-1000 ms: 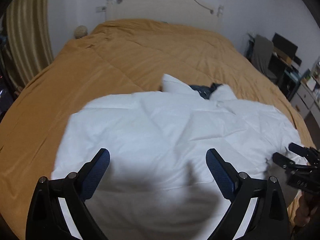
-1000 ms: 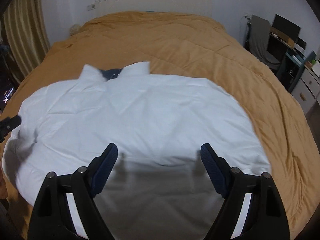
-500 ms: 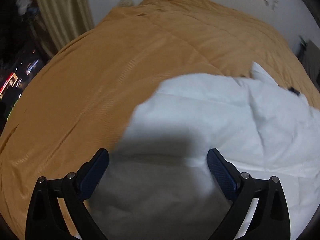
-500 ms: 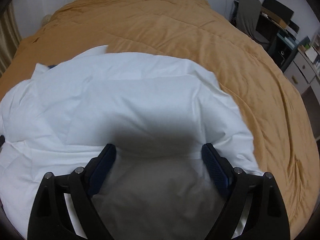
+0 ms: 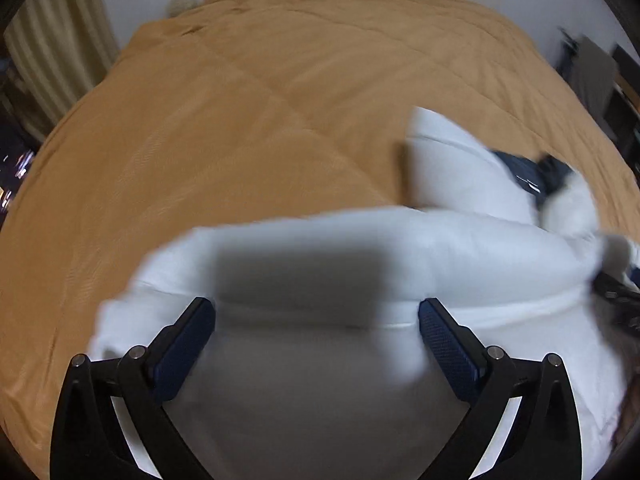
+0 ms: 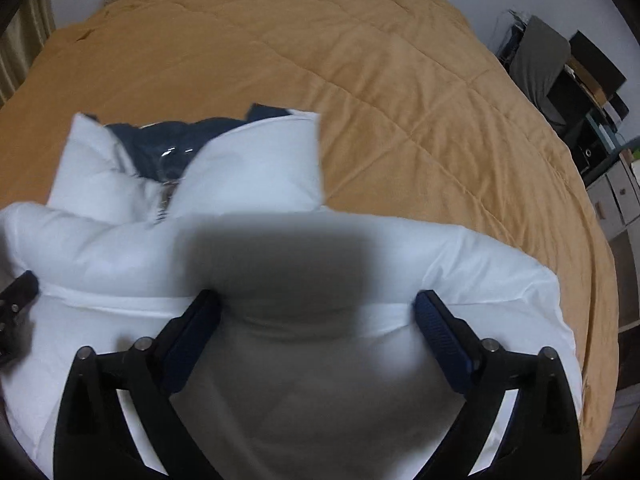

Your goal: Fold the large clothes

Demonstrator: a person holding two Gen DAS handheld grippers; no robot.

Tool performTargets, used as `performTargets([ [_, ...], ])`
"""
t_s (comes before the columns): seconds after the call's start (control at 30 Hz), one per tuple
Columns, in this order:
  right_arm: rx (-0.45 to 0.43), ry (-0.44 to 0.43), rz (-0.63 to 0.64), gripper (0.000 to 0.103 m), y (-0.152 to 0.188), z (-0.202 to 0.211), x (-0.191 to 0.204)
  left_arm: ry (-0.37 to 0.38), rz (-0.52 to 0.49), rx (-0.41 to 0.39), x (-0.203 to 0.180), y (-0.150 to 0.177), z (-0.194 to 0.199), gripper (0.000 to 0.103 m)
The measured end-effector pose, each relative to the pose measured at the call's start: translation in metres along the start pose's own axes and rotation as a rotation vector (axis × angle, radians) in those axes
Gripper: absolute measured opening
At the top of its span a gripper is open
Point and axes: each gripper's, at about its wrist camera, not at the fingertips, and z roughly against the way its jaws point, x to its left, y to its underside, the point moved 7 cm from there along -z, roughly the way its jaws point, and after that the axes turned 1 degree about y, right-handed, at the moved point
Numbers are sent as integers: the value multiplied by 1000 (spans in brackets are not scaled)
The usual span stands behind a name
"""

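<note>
Both tools are tilting steeply down over the near part of the white jacket [image 6: 280, 184], which is lying on the orange bed [image 6: 400, 80]. I am seeing the left tool [image 5: 316, 316] spread wide, nothing gripped, while the right tool [image 6: 316, 308] is opening its jaws above the puffy fabric.

We carry two alike tools: the left gripper [image 5: 316, 312] and right gripper [image 6: 316, 306] have black angular arms, silver round screw heads at the joints, and dark blue textured pads [image 5: 448, 344].
</note>
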Motion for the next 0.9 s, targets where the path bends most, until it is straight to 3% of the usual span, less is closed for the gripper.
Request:
performTargets([
  [0.1, 31, 50, -138, 101, 6, -6, -66, -164, 70, 6, 64, 0, -3, 103],
  [0.17, 57, 96, -250, 97, 16, -6, -119, -210, 141, -27, 98, 0, 11, 100],
  [0.2, 49, 85, -293, 82, 20, 2, -136, -215, 176, -66, 112, 1, 27, 99],
  [0.23, 15, 30, -324, 74, 25, 16, -148, -174, 201, -112, 118, 2, 46, 99],
  [0.33, -132, -104, -304, 75, 44, 75, -152, 4, 229, -198, 103, 20, 96, 101],
  [0.43, -227, -167, -167, 76, 83, 120, -117, 160, 106, -202, 53, 67, 126, 101],
  [0.53, -208, -106, -35, 81, 131, 120, -83, 158, 25, -140, 26, 121, 118, 101],
  [0.57, -186, -91, -21, 82, 146, 109, -82, 153, 49, -111, 36, 140, 103, 101],
  [0.63, -129, -64, -31, 84, 170, 84, -90, 179, 80, -131, 48, 158, 99, 102],
  [0.7, -131, -71, -87, 84, 179, 77, -112, 26, 124, -152, 91, 158, 99, 102],
  [0.73, -127, -48, -117, 84, 181, 77, -126, 15, 174, -145, 110, 160, 95, 102],
  [0.77, -121, -32, -158, 85, 183, 78, -143, 57, 268, -120, 134, 163, 94, 101],
  [0.83, -98, -28, -271, 89, 193, 83, -175, 286, 543, -58, 174, 182, 92, 101],
  [0.9, -76, -144, -387, 91, 209, 90, -192, 503, 763, -38, 191, 205, 92, 101],
])
